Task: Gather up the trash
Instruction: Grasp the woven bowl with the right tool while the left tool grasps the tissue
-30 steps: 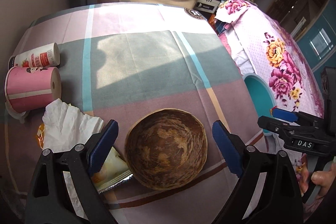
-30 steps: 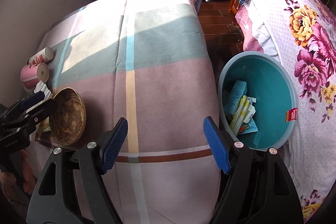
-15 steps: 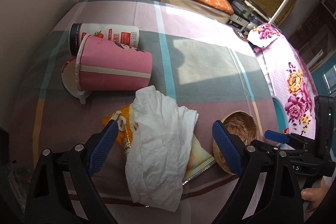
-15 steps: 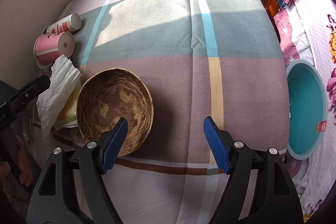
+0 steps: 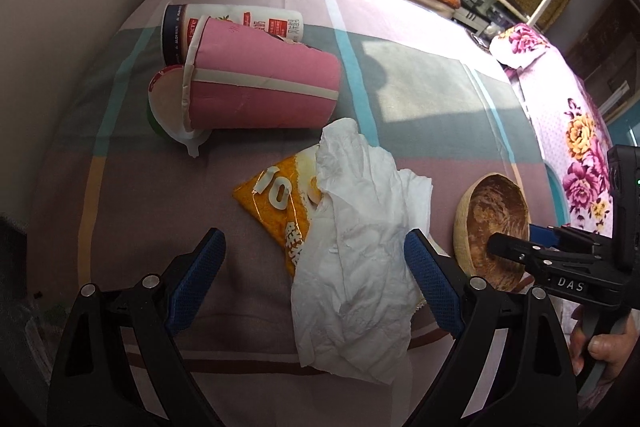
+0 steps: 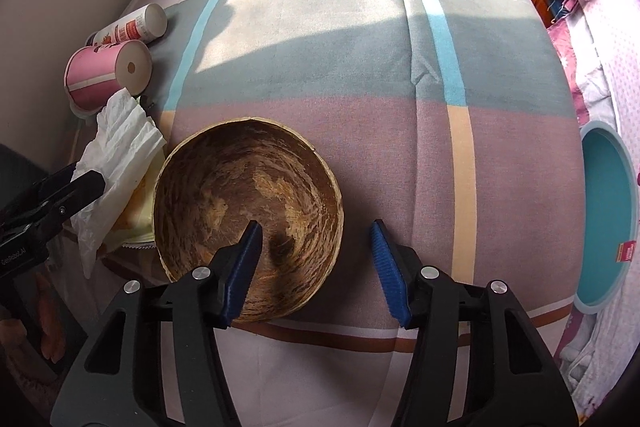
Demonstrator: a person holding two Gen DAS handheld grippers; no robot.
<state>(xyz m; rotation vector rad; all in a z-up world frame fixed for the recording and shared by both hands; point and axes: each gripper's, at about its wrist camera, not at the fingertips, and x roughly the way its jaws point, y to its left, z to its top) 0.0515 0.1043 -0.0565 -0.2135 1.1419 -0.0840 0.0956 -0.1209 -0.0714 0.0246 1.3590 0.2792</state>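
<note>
Left claw point(image 5: 314, 277) wide, empty, low centre of frame. Crumpled white tissue point(image 5: 360, 243) directly ahead, between the pads, nearer the right pad point(image 5: 430, 287); long axis running away from the claw, draped over orange snack wrapper point(image 5: 276, 205). Pink cup point(image 5: 260, 91) on its side beyond, upper left. Right claw point(image 6: 316, 267) wide, empty, straddling rim of brown bowl point(image 6: 224, 195). Teal bin point(image 6: 604, 219) off the surface, right edge. Left claw nearer the tissue: likely a straight drop and close.

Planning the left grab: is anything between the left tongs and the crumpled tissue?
Nothing visible. The left tongs are open with the crumpled tissue right ahead, partly between the fingers. It lies over an orange snack wrapper.
</note>
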